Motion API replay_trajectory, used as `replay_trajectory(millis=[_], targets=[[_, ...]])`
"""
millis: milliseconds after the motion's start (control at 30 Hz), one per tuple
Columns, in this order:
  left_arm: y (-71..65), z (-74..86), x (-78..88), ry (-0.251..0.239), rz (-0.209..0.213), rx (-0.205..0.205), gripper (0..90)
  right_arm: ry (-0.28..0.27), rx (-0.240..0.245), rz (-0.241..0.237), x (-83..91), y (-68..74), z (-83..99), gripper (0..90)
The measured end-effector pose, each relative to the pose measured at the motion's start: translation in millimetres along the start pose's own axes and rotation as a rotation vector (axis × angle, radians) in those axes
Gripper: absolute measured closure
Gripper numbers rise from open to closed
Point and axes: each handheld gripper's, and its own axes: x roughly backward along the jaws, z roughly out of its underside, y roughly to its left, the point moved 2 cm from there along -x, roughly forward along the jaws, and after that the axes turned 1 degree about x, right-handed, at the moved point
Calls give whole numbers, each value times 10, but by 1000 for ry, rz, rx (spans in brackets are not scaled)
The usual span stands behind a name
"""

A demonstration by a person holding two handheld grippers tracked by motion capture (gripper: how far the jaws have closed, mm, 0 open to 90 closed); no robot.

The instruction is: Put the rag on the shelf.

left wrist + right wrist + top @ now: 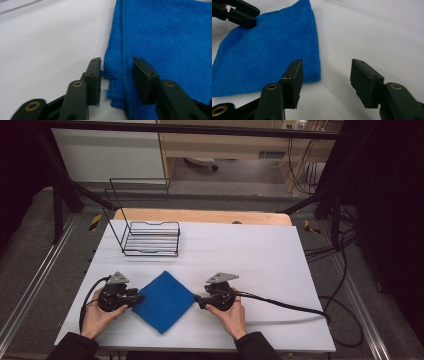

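A folded blue cloth (164, 301) lies flat as a diamond on the white table (250, 255), near the front edge. My left gripper (141, 298) is at the cloth's left corner. In the left gripper view its jaws (117, 67) stand apart on either side of the hemmed cloth (162, 32) corner, without pressing it. My right gripper (196, 299) is at the cloth's right corner. In the right gripper view it (327, 67) is open, with the cloth (269, 50) corner just inside its left jaw and bare table between the pads. The left gripper (242, 15) shows at the cloth's far corner.
A black wire rack (150, 237) with a tall wire back stands at the table's back left. A cable (285, 304) trails from the right gripper across the table to the right. A wooden edge (200, 216) borders the far side.
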Motion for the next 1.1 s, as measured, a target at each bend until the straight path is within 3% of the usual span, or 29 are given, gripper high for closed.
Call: replay_trajectory(millis=[133,233,467,700,800,967,1100], targets=[[-14,-3,-9,8,8,-7,665,15,-16,5,-93,57,4,520],[-21,-2,-20,17,17,8,706,1,-54,3,-149,73,19,581],[-40,-9,-20,33,35,44,784,23,-95,10,-216,88,73,684],[-64,-11,-11,30,25,68,818,49,-133,-37,-218,83,57,854],[-78,-12,5,23,27,69,823,36,-121,-39,-181,46,-4,869],[-152,-13,8,9,71,98,824,21,-97,-37,-113,-80,-174,871],[-280,-26,-13,-3,81,92,822,42,-29,-28,-132,-235,-306,869]])
